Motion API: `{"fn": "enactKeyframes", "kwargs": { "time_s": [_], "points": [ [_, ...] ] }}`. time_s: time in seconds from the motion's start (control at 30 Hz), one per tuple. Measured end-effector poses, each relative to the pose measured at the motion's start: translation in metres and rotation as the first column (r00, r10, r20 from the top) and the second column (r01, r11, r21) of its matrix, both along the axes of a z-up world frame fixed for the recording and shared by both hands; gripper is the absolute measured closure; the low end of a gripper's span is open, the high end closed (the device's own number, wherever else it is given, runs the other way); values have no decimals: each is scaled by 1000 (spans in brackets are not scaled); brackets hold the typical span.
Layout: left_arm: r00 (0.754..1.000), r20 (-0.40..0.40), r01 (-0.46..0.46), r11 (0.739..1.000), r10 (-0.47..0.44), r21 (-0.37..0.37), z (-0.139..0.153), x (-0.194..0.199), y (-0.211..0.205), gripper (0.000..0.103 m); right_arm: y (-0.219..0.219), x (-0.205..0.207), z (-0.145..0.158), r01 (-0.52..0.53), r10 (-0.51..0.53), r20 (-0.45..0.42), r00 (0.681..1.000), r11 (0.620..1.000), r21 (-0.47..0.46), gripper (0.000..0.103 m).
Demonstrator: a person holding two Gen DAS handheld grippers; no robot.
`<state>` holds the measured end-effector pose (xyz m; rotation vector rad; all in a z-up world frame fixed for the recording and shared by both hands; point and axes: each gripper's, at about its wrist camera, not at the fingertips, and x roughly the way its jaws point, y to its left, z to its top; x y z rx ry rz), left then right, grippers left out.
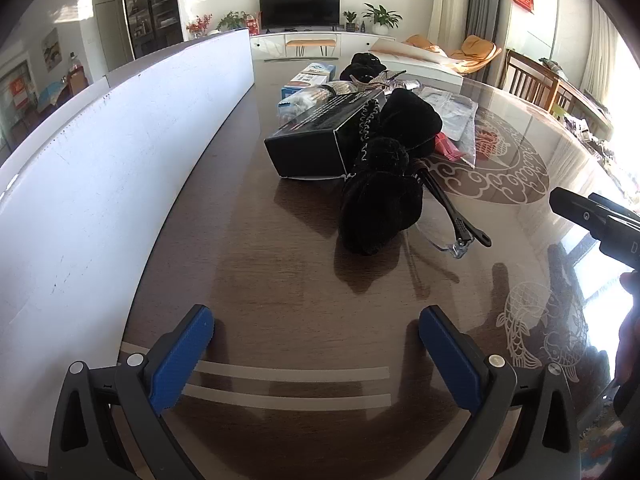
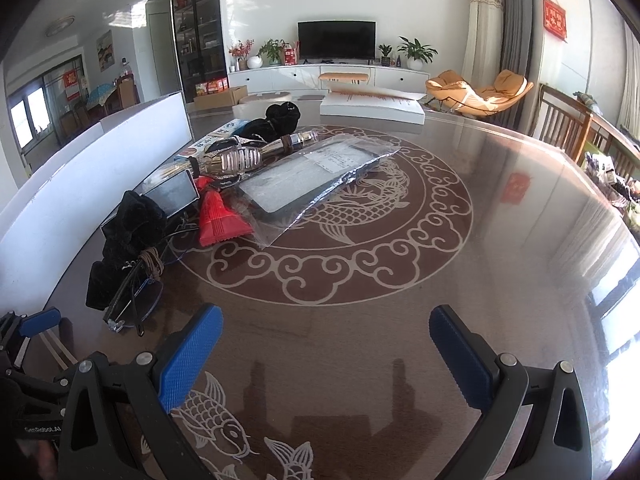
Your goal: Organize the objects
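Both the left gripper (image 1: 316, 334) and right gripper (image 2: 326, 334) hover wide and empty over the table (image 2: 500, 208), near the pouch (image 1: 376, 208), glasses (image 1: 460, 236) and box (image 1: 312, 144).

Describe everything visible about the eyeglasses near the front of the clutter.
The eyeglasses have clear, seemingly rimless lenses and dark thin temples. They lie on the glossy brown table, at the near end of the pile, partly tucked under a black fuzzy pouch that rests on them. In the right wrist view they appear folded. No hand-held gripper touches them.
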<state>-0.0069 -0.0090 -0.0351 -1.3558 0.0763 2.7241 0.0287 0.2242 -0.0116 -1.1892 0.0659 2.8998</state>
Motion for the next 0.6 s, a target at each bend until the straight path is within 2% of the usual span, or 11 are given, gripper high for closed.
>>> {"fn": "enactKeyframes", "kwargs": {
  "time_s": [0.2,0.27,0.37,0.43,0.53,0.6],
  "points": [
    [1000,1,-6,1000,6,-1,-1,-4,1,0,36,-15,0,25,-26,88,996,1000,13,0],
    [1000,0,-6,1000,6,-1,-1,-5,1,0,35,-24,6,2,-1,100,995,1000,-11,0],
    [1000,8,0,1000,0,0,-1,-4,0,0,14,-37,21,-92,98,100,990,994,-62,0],
    [1000,16,-6,1000,6,-1,-1,0,-3,0,-9,-46,26,-182,193,125,973,978,-99,0],
    [1000,27,-15,1000,15,-2,-1,9,-9,0,-49,-59,20,-322,360,181,915,924,-205,1],
    [999,33,-23,1000,23,-1,-2,13,-12,0,-81,-60,11,-386,419,219,881,905,-177,12]
  ]
}}
